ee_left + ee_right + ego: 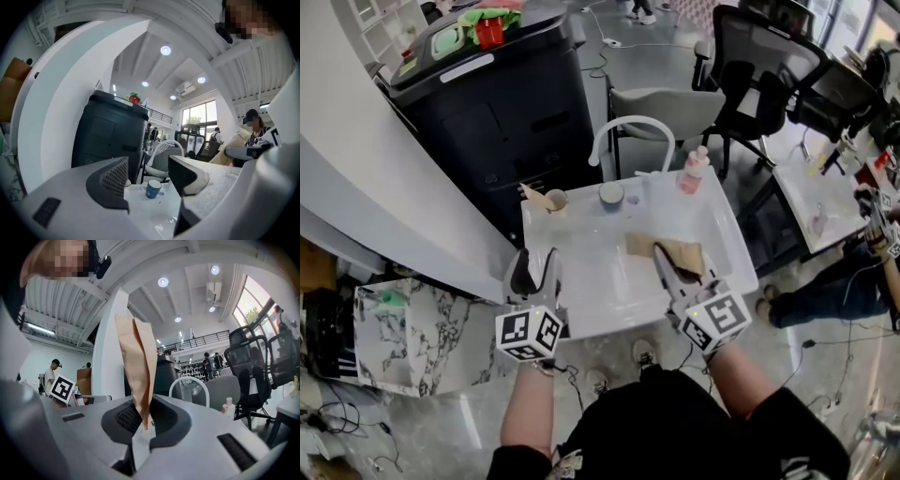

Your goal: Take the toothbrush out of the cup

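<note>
A white bench [581, 281] fills the middle of the head view. Both forearms reach in from 6 o'clock, holding the grippers level and pointing toward 12. The left gripper [534, 267] hangs at the bench's 8 o'clock edge, jaws apart and empty. The right gripper [667, 258], at 4 o'clock, has its jaws clamped on folded brown paper [684, 251]. At 11 o'clock a tan cup [555, 199] holds what looks like the toothbrush [532, 193], with a blue cup [611, 195] beside it.

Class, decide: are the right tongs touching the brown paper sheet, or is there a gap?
Touching. The right gripper view shows the right tongs shut on the thin brown paper sheet, with its lower edge pinched between them.
</note>
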A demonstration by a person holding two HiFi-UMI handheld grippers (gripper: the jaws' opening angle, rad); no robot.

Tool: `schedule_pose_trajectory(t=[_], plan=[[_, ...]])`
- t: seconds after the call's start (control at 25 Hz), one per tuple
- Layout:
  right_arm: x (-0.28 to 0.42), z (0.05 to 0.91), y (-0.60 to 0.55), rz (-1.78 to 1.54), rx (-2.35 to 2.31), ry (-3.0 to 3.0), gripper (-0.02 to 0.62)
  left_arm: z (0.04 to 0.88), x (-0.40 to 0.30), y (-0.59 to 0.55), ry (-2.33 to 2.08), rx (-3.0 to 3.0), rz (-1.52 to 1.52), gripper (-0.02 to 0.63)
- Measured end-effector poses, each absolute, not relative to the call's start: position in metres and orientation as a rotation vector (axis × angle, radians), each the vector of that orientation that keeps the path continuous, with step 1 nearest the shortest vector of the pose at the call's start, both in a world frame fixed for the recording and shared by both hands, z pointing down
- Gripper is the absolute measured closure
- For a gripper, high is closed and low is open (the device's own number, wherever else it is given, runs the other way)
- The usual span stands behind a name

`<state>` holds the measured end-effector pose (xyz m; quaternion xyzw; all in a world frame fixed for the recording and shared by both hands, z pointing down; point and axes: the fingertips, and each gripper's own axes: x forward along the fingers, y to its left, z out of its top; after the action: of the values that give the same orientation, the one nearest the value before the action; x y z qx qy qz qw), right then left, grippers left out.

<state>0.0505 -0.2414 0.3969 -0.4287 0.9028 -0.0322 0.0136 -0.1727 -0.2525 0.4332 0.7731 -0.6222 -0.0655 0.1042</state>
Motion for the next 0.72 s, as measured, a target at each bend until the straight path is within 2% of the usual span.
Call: schedule_pose_trajectory(t=[0.72], plan=[[0.046, 0.445, -0.31, -0.251, -1.338, 2.864, 0.569, 0.514, -0.206, -0.369, -1.84, 2.082, -0.146, 0.348]])
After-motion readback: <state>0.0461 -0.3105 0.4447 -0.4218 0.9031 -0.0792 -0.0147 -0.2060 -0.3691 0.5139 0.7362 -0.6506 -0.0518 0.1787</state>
